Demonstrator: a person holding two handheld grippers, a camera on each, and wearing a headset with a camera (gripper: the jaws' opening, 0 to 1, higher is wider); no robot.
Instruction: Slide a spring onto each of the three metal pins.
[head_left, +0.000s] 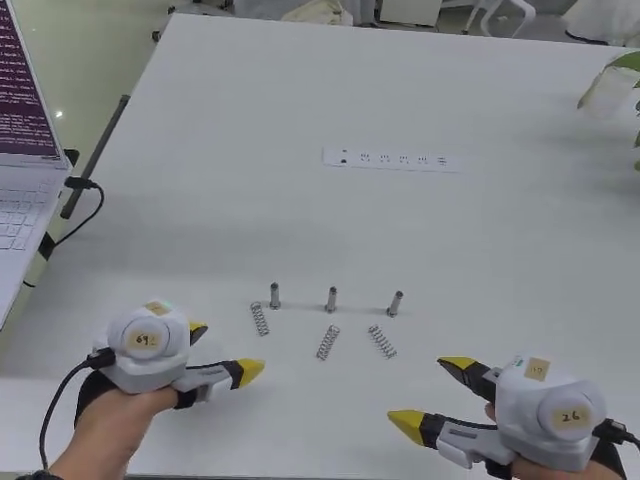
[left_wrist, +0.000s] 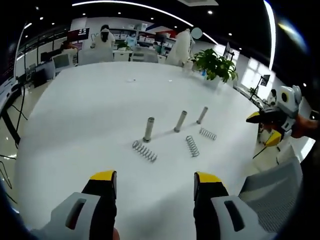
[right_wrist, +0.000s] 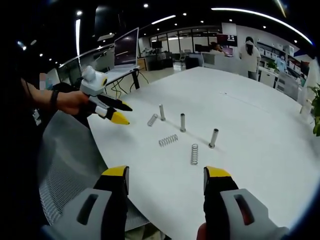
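Observation:
Three short metal pins stand upright in a row on the white table: left pin (head_left: 275, 295), middle pin (head_left: 331, 299), right pin (head_left: 395, 303). Just in front of each one lies a loose spring: (head_left: 260, 318), (head_left: 328, 342), (head_left: 382, 341). The left gripper view has the same pins (left_wrist: 180, 121) and springs (left_wrist: 144, 150) ahead of my left gripper (left_wrist: 156, 177), which is open and empty. My right gripper (right_wrist: 166, 175) is also open and empty, facing the pins (right_wrist: 183, 122) and springs (right_wrist: 194, 153). In the head view the left gripper (head_left: 225, 350) and right gripper (head_left: 428, 392) flank the springs near the table's front edge.
A white power strip (head_left: 392, 159) lies on the table farther back. An open laptop (head_left: 20, 150) with a black cable (head_left: 85, 205) sits at the left edge. A potted plant (head_left: 615, 75) stands at the far right. A grey mesh chair (right_wrist: 70, 170) is beside the table.

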